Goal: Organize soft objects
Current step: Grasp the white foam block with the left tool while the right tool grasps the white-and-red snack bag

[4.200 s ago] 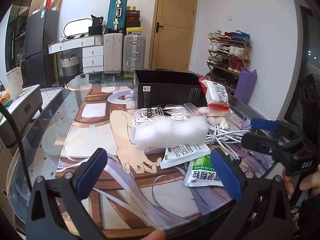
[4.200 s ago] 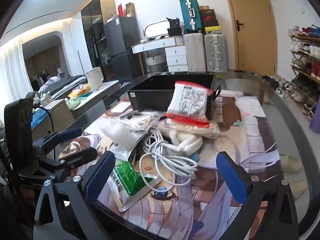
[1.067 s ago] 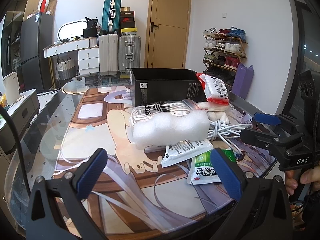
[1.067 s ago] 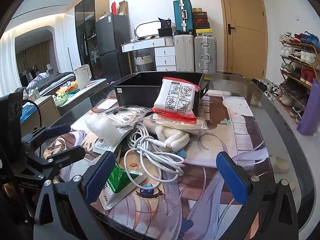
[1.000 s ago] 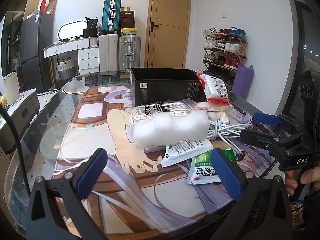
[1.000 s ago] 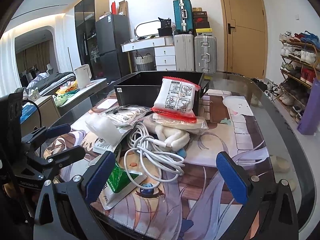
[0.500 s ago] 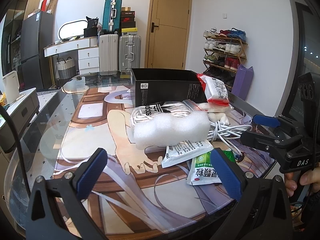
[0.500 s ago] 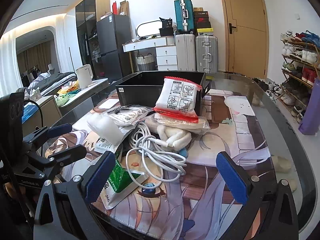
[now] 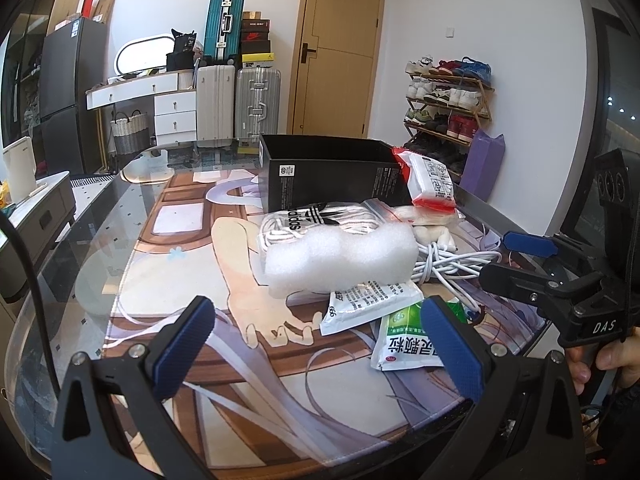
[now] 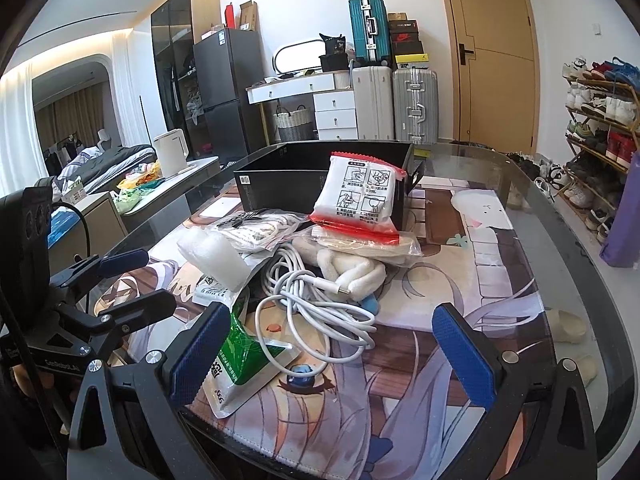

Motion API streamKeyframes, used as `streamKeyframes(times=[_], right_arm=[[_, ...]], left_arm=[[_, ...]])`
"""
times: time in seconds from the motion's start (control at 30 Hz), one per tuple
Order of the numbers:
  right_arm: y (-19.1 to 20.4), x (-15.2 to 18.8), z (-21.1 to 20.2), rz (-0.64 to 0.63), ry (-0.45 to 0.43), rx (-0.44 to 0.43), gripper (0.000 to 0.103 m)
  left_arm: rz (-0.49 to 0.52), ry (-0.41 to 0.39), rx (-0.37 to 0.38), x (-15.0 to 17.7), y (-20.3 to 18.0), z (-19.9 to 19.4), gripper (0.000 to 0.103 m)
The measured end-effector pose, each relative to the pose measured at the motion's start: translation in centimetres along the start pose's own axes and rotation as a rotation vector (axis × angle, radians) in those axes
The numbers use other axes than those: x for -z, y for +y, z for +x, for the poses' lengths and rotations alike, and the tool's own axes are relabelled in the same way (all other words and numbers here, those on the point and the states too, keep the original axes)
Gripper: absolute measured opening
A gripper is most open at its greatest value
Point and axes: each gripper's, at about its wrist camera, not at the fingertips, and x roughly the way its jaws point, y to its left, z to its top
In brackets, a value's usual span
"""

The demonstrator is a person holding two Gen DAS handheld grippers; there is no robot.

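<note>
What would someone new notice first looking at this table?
A heap of soft packets mid-table: a white foam block on top, a tangled white cable beside it. Behind the heap stands an open black box, with a red-edged white pouch propped against it.

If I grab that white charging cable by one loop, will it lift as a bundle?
Probably not: the white cable lies in loose, untied coils, so it would likely unravel and dangle. One loop crosses the green packet and may drag it.
</note>
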Motion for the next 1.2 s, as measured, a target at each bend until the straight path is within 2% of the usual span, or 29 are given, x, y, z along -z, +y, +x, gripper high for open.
streamKeyframes(times=[0.3, 0.77, 0.97, 1.03, 1.13, 1.17, 1.2], right_arm=[[-0.5, -0.2, -0.4, 0.003, -0.013, 0.009, 0.103], [-0.9, -0.9, -1.1, 0.007, -0.033, 0.009, 0.103], [-1.2, -1.1, -0.8, 0.011, -0.03, 0.008, 0.103], [-1.3, -1.1, -0.7, 0.013, -0.024, 0.01, 0.103], [-1.2, -1.1, -0.5, 0.01, -0.019, 0.009, 0.103], [-1.2, -1.1, -0.4, 0.007, -0.017, 0.011, 0.102], [-1.2, -1.1, -0.4, 0.004, -0.016, 0.013, 0.103]], left_arm=[[-0.048, 0.016, 0.049, -1.0, 0.6, 0.0, 0.103], [-0.032, 0.077, 0.069, -2.8, -0.7, 2.3, 0.103], [-0.066, 0.108, 0.089, -3.4, -0.6, 3.3, 0.103], [-0.067, 0.111, 0.073, -3.5, -0.5, 3.6, 0.103], [-0.057, 0.114, 0.06, -3.5, -0.4, 3.8, 0.102], [-0.055, 0.113, 0.062, -3.4, -0.4, 3.7, 0.1], [-0.052, 0.11, 0.064, -3.4, -0.4, 3.7, 0.094]])
